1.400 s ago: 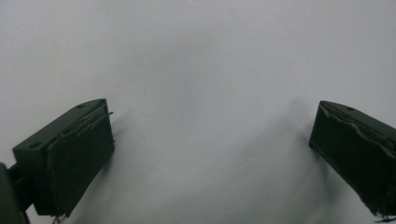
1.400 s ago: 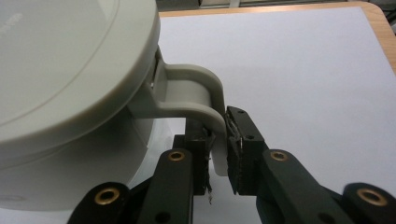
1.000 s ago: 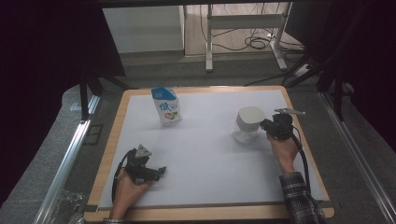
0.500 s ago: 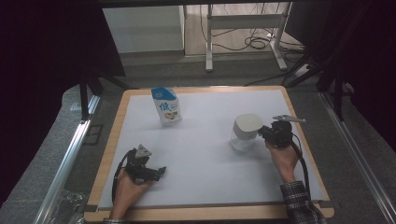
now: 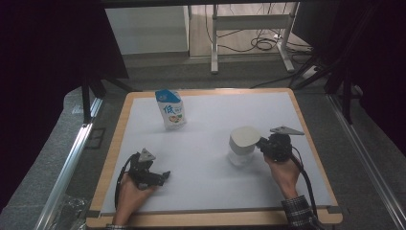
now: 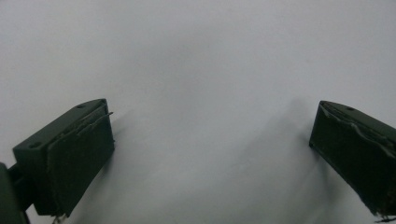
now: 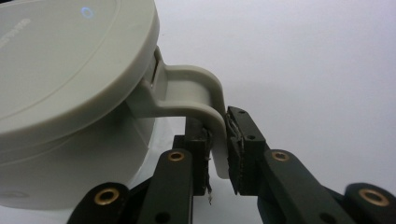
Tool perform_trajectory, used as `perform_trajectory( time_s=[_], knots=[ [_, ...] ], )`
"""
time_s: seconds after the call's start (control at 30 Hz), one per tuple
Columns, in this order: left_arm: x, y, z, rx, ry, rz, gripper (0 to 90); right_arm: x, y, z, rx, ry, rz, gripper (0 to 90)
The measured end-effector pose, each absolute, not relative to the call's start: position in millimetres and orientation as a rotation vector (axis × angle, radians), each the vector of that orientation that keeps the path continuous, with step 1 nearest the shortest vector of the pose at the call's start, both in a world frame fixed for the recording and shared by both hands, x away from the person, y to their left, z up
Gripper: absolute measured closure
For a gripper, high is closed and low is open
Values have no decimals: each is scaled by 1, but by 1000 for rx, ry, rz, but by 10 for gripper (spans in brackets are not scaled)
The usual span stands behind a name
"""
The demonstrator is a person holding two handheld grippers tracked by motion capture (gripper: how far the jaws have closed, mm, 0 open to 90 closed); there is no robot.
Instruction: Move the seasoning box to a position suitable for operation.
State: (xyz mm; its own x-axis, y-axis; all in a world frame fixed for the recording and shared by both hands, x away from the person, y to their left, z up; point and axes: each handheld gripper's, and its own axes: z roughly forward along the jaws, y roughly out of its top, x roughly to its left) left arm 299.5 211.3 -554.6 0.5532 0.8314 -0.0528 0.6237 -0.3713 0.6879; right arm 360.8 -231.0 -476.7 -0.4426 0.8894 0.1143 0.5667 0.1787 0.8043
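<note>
Grey-white plastic makes up the lidded jug [image 5: 243, 144], which stands right of centre in the high view on the white table mat [image 5: 210, 120]. Its curved handle [image 7: 196, 100] points toward the right gripper [image 5: 266, 144], whose two black jaws are clamped on the lower end of that handle; the right gripper view shows both pads pressed against it, with the jug's round lid [image 7: 65, 60] taking up the upper left of that frame. The right hand [image 5: 282, 170] holds the gripper from the lower right of the high view, a checked sleeve [image 5: 299, 213] at the bottom edge. The left gripper [image 5: 160, 177] rests at the lower left of the mat in the left hand [image 5: 131, 191], its jaws wide apart with bare mat between them. A blue-and-white pouch [image 5: 171, 109] stands upright near the mat's upper left, well apart from the jug.
</note>
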Motion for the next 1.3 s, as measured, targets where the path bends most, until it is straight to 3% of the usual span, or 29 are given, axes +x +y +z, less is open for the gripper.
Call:
perform_trajectory(
  time_s=[0.97,1.3],
  knots=[
    [299,211,-555,2120,1165,400,0,341,-235,-499,1316,2052,1154,776],
    [299,211,-555,2120,1164,401,0,335,-245,-493,1214,2123,1178,618]
  ],
)
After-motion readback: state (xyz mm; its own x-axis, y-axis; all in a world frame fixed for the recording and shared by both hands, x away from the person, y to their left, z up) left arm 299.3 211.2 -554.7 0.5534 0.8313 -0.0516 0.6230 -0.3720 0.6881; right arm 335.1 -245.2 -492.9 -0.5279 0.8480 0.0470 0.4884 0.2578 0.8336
